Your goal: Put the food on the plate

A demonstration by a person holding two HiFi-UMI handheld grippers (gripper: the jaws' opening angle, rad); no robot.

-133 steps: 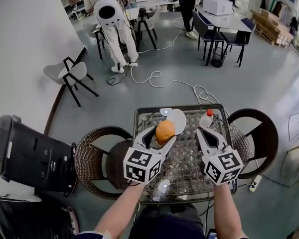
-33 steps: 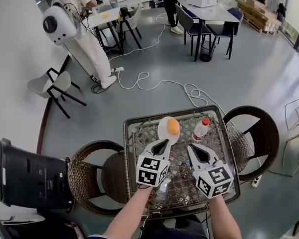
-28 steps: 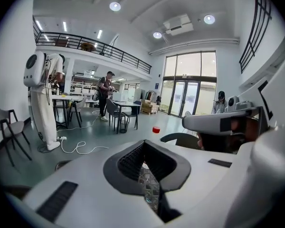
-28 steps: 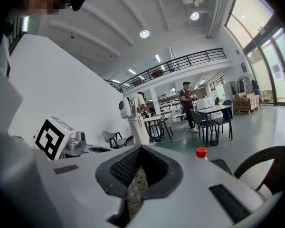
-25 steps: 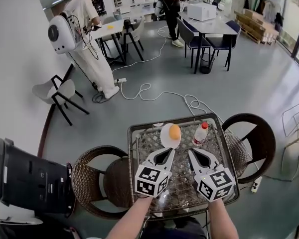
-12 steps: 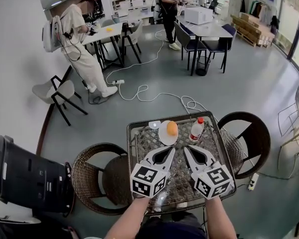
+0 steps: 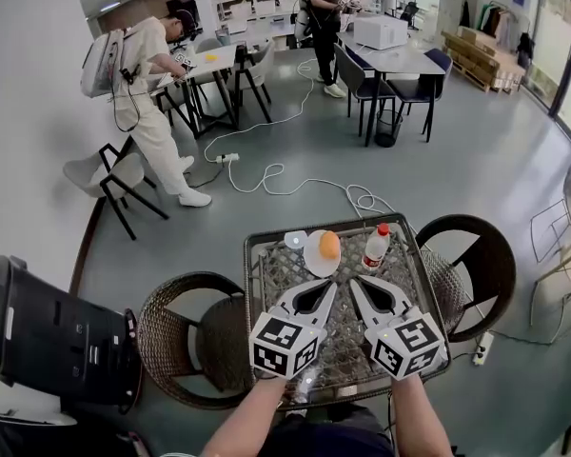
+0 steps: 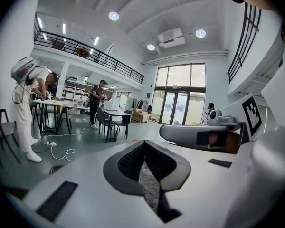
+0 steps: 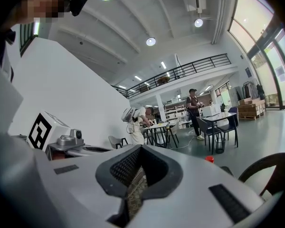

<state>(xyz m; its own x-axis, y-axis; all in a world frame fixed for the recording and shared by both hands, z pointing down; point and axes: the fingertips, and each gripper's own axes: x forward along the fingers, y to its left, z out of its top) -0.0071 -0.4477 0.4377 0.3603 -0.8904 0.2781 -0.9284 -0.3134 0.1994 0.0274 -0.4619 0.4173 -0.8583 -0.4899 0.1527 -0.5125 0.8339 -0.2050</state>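
In the head view the orange (image 7: 329,245) rests on the white plate (image 7: 314,259) at the far side of the wicker table (image 7: 266,265). My left gripper (image 7: 327,287) hovers just short of the plate, shut and empty. Beside it my right gripper (image 7: 353,283) is also shut with nothing in it, near the red-capped bottle (image 7: 373,247). The left gripper view shows its jaws (image 8: 144,145) closed together over the table weave, with the right gripper (image 8: 199,136) alongside. In the right gripper view the jaws (image 9: 141,149) meet as well.
A small white disc (image 7: 295,239) lies left of the plate. Wicker chairs stand at the table's left (image 7: 181,327) and right (image 7: 485,255). A black machine (image 7: 48,331) sits at the far left. A white cable (image 7: 295,174) runs across the floor; people work at tables further back.
The orange, once held in my left gripper, now lies on the plate. Over the last second both shut grippers rose slightly and drew back from the plate.
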